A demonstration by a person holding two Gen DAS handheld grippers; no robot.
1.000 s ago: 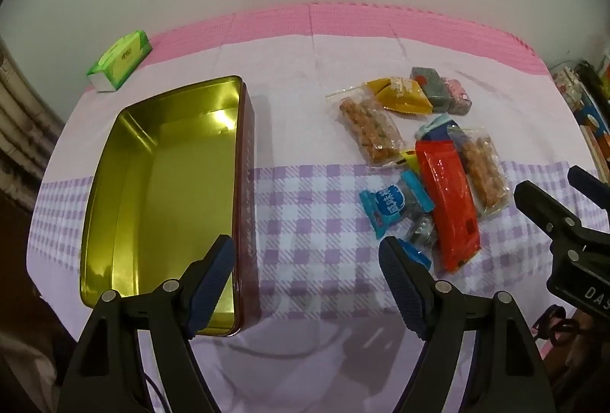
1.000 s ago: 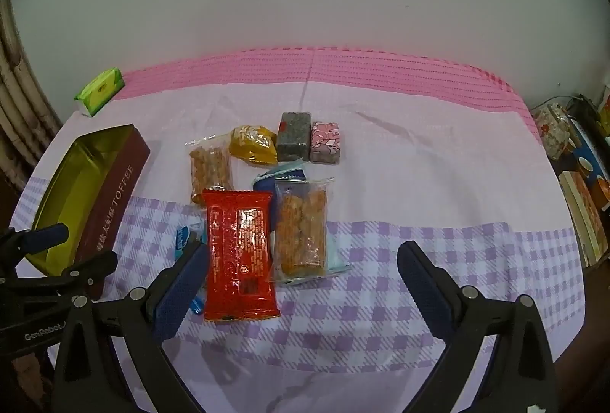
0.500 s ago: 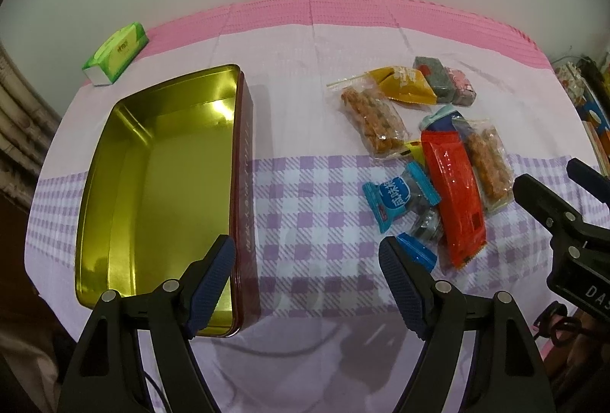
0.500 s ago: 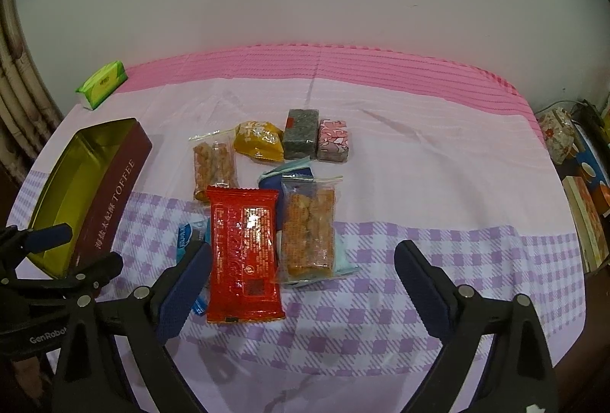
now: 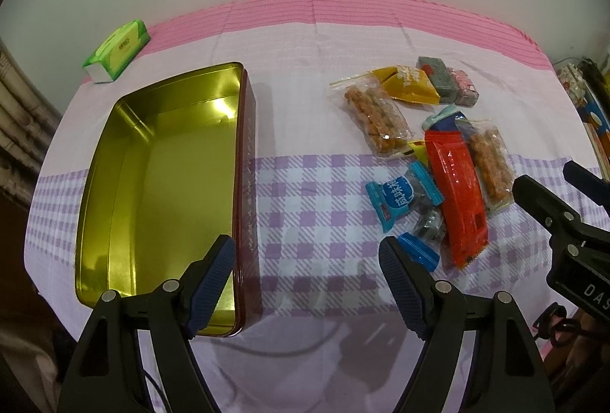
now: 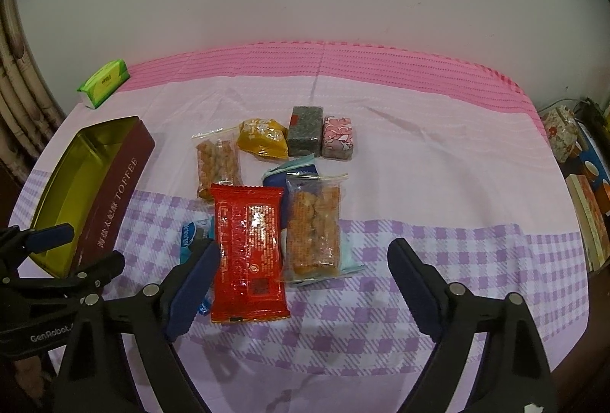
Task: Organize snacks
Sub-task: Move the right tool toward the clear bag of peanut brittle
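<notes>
We hold both grippers above the near edge of the bench (image 6: pixel 438 153), which is covered with a pink and purple-checked cloth. Our left gripper (image 5: pixel 307 283) is spread wide with nothing between its fingers, hanging over the near right corner of the open tin (image 5: pixel 160 184), a gold-lined box with a dark red wall lettered TOFFEE, empty inside. Our right gripper (image 6: pixel 305 283) is likewise released and carries nothing; its left finger sits just in front of the red packet (image 6: pixel 248 253). The snacks lie in a loose cluster to the right of the tin, well apart from it. The red packet partly covers a blue candy wrapper (image 5: pixel 400 199) and lies beside a clear bag of fried sticks (image 6: pixel 314 230). Behind them are a second clear bag (image 6: pixel 218 161), a yellow packet (image 6: pixel 263 138), a grey block (image 6: pixel 305 130) and a pink block (image 6: pixel 338 138), the two blocks touching. A green tissue pack (image 6: pixel 103 82) rests at the far left corner.
</notes>
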